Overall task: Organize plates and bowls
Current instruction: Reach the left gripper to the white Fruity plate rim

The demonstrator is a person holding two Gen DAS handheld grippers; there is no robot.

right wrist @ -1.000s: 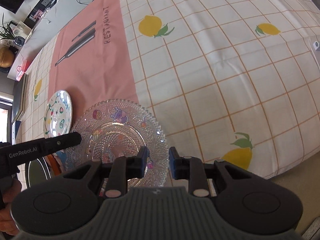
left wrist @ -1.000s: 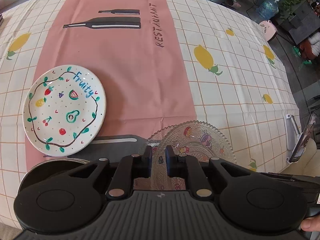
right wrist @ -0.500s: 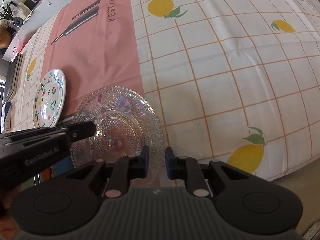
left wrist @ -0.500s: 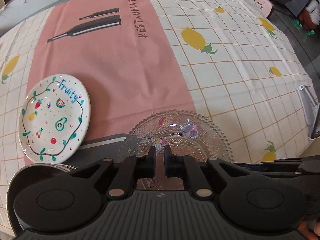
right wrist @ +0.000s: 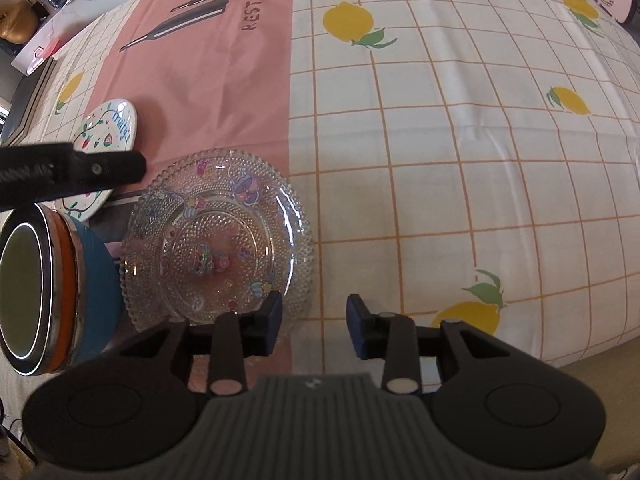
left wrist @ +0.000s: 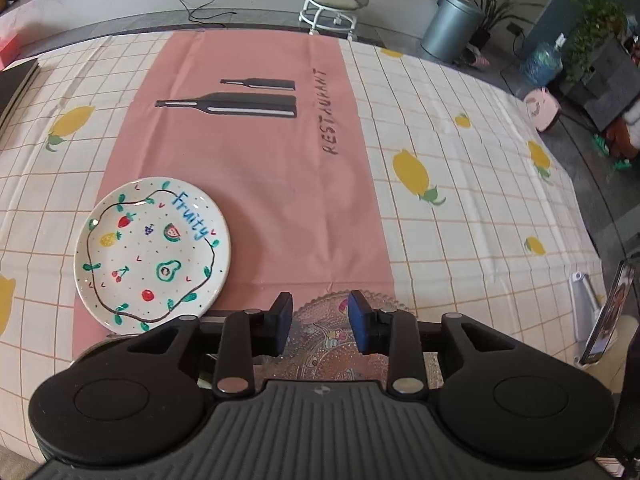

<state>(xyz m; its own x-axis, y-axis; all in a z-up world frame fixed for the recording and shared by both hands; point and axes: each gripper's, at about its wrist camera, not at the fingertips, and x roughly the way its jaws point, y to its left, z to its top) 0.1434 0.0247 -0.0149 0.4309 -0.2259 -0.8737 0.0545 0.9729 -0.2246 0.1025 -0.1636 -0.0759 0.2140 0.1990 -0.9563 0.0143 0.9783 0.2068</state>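
Release step: both jaws have just been opening, left gripper (left wrist: 320, 322) and right gripper (right wrist: 313, 322) spread, glass plate (right wrist: 218, 236) lying free below them; next calls for fetching the painted plate (left wrist: 152, 254) to the left.

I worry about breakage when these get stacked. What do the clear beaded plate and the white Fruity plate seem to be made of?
The clear beaded plate looks like pressed glass: see-through, the cloth showing beneath, with raised dots, a scalloped rim and coloured cartoon prints. The white Fruity plate looks like glazed ceramic, opaque and glossy with painted fruit, though melamine cannot be ruled out. Both probably chip if knocked.
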